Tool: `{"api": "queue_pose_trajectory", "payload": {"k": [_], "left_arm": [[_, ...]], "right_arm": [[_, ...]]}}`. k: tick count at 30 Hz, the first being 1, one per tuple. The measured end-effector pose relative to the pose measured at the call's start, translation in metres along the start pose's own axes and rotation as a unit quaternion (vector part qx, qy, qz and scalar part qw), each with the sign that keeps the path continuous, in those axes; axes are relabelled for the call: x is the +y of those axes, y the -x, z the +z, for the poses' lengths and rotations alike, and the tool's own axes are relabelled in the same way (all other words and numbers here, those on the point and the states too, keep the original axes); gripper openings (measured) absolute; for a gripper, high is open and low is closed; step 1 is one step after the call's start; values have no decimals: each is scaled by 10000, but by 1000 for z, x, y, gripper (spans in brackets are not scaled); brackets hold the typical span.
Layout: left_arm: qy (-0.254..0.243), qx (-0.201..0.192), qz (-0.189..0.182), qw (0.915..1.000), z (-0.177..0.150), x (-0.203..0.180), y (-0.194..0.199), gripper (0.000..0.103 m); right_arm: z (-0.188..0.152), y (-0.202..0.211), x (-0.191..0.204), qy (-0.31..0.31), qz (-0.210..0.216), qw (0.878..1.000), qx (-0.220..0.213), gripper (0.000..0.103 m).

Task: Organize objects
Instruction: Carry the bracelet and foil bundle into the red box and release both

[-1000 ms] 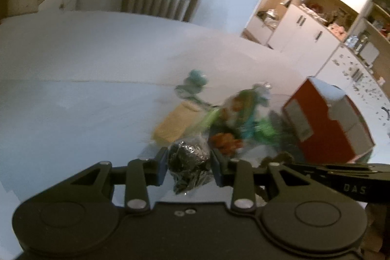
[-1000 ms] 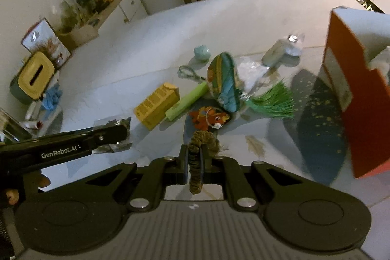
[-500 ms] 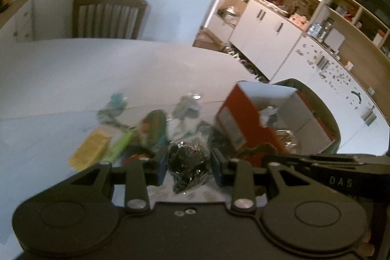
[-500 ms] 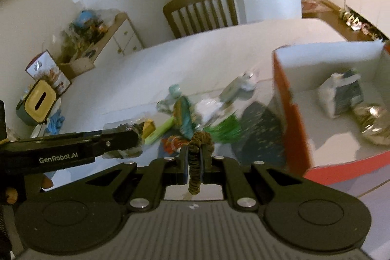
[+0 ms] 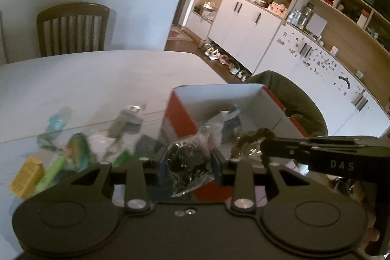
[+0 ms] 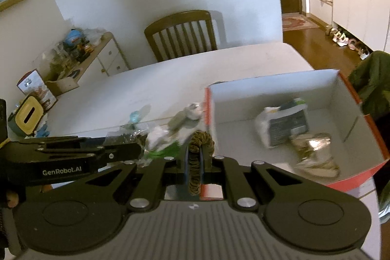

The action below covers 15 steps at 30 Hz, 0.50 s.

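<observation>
My left gripper (image 5: 189, 158) is shut on a clear bag of dark stuff (image 5: 187, 162), held just before the near wall of an open red box with a white inside (image 5: 180, 113). In my right gripper (image 6: 195, 157), shut, hangs a brown scrunchie (image 6: 196, 172) at the box's left wall (image 6: 208, 109). The right gripper's arm (image 5: 324, 155) reaches in from the right in the left wrist view, with the scrunchie (image 5: 248, 140) at its tip. The left gripper's arm (image 6: 73, 157) shows at the left of the right wrist view. Inside the box lie a white packet (image 6: 282, 123) and a shiny foil packet (image 6: 314, 150).
Loose items lie on the white table (image 5: 85, 79) left of the box: a yellow block (image 5: 26, 173), a green tube (image 5: 52, 172), a green-orange pouch (image 5: 78, 150), a grey bottle (image 5: 124, 121). A wooden chair (image 6: 181, 33) stands behind the table; a green-draped seat (image 5: 287, 94) beyond the box.
Both grippers have swung right and upward with their loads, from above the pile of loose items to the red box, whose inside has come into view.
</observation>
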<state>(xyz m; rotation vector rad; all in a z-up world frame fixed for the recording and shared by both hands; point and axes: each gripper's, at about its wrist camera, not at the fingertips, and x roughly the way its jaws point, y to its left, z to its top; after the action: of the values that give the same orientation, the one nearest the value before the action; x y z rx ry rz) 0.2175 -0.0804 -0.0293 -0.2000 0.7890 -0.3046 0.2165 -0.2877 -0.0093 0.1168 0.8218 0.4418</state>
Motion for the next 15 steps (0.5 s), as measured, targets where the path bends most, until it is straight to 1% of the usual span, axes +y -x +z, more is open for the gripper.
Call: {"api": "queue_pose_trajectory", "payload": {"k": [6,11,15], "left_arm": [[-168,57,-33,9998,11,-36,-27,36],[-263,298,-52,9992,18,-62,-59,36],[-351,464,9,9983,18,-76,-84,36]], "right_arm": [[7,4,-47,-84,-102,9999,-2,8],[16,3,-84,-124,-217,9997,-9,8],[23,-4,-111,-81,-299,9995,-7,8]]}}
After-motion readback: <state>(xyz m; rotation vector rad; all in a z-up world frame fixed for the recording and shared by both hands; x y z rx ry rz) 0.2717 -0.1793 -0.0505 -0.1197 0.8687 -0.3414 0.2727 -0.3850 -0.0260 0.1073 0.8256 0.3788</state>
